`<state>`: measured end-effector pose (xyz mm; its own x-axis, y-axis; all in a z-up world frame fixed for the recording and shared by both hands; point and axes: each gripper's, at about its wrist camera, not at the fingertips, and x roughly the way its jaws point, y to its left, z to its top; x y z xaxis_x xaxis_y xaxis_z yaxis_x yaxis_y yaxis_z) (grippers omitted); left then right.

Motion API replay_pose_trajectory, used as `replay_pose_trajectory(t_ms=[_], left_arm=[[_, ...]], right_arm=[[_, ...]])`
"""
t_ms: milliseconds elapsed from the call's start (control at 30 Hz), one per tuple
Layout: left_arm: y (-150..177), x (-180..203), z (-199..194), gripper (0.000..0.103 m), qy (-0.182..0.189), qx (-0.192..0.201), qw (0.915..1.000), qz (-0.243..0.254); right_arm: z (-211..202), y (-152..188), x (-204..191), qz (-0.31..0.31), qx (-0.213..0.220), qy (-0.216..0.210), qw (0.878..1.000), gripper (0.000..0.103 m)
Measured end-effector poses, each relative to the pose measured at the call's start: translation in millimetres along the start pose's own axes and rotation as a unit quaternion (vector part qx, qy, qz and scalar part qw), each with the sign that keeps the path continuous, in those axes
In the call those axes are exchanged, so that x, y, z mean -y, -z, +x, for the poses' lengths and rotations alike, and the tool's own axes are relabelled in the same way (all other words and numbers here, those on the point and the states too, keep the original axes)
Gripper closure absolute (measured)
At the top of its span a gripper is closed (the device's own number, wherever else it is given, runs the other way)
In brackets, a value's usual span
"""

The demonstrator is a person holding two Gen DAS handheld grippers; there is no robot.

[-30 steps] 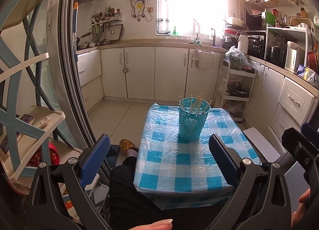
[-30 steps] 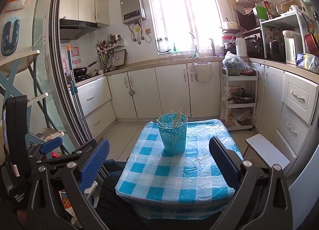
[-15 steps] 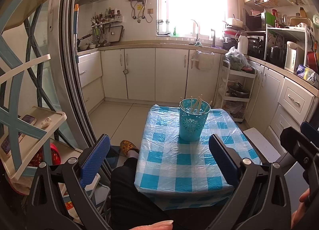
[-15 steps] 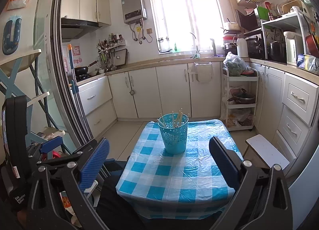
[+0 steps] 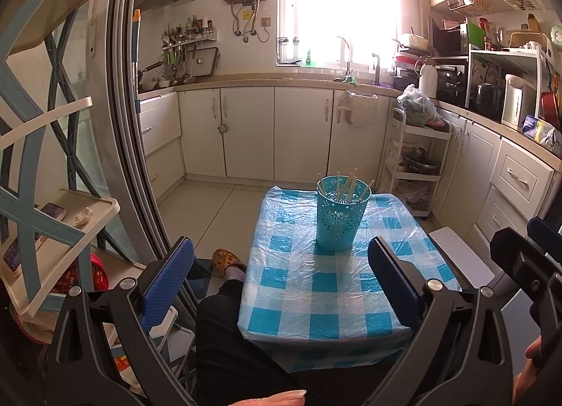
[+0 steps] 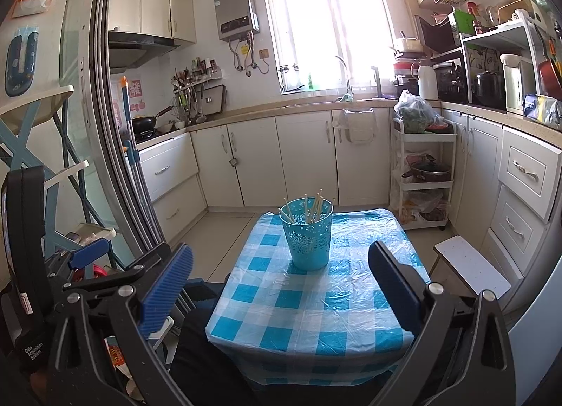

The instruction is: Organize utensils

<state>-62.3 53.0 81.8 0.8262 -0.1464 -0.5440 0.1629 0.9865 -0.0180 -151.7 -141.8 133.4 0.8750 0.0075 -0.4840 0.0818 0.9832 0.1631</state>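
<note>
A teal perforated cup (image 5: pixel 339 216) stands on a small table with a blue-and-white checked cover (image 5: pixel 316 286). Several wooden chopsticks (image 5: pixel 346 184) stand in it. It also shows in the right wrist view (image 6: pixel 307 235), with the chopsticks (image 6: pixel 312 207) and the table (image 6: pixel 305 314). My left gripper (image 5: pixel 281 286) is open and empty, held back from the table's near edge. My right gripper (image 6: pixel 281 290) is open and empty, also short of the near edge. The cup is well beyond both grippers.
A sliding door frame (image 5: pixel 126 124) and a blue-and-cream shelf rack (image 5: pixel 52 216) stand at the left. A white trolley (image 5: pixel 416 160) and cabinets (image 5: pixel 516 188) are at the right. A white stool (image 6: pixel 470 265) is beside the table. The person's leg (image 5: pixel 224 335) is below.
Both views have shifted only slightly; the table and cup sit a touch further right in frame. Both grippers stay open and empty.
</note>
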Motion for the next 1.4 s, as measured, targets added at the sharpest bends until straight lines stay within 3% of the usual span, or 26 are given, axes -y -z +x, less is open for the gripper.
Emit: replay_pose_trajectory(t_ms=[1400], left_arm=[[-2.1,-1.6,-3.7,0.008,0.0,0.004,1.0,0.0]], right_arm=[[-7.3,2.6,0.5,-0.003,0.007,0.002,1.0,0.007]])
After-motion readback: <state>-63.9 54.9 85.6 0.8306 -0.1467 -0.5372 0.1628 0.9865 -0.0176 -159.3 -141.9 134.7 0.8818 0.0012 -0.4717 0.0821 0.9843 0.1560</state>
